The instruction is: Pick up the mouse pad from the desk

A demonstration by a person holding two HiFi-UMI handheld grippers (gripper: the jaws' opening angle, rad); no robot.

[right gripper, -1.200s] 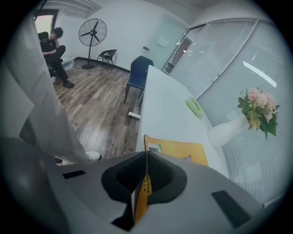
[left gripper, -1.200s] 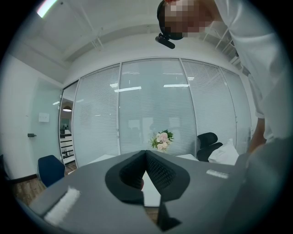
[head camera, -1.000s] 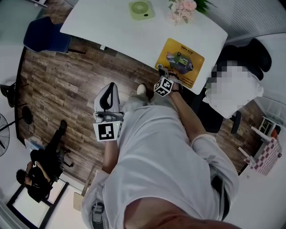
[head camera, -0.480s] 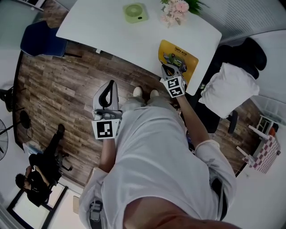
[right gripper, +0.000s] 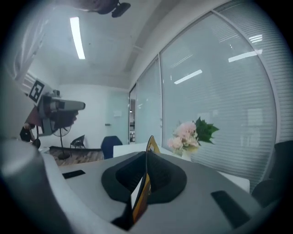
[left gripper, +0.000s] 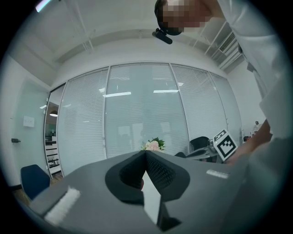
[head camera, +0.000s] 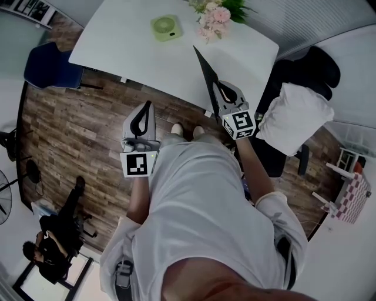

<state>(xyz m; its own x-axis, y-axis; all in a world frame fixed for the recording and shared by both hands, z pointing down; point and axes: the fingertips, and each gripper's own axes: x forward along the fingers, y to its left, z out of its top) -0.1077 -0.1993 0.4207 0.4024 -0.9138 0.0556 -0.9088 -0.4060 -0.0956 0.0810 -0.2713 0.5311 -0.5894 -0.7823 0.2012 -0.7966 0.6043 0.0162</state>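
Observation:
The yellow printed mouse pad (head camera: 204, 69) is off the white desk (head camera: 147, 59) and stands edge-on in the head view, so it reads as a thin dark sliver. My right gripper (head camera: 222, 93) is shut on its near edge, above the desk's front right corner. In the right gripper view the pad (right gripper: 151, 144) runs between the shut jaws of the right gripper (right gripper: 146, 154), its yellow corner sticking out past the tips. My left gripper (head camera: 145, 109) hangs over the wooden floor in front of the desk, pointing level. In its own view the left gripper (left gripper: 145, 153) is shut on nothing.
A green desk fan (head camera: 165, 26) and a vase of pink flowers (head camera: 214, 14) stand at the back of the desk. A blue chair (head camera: 47, 64) is at the desk's left end. A black chair with a white cushion (head camera: 294, 117) stands at the right.
The right gripper has risen with the mouse pad, lifting it off the desk and rolling it from flat to edge-on. The left gripper has drifted slightly up the picture.

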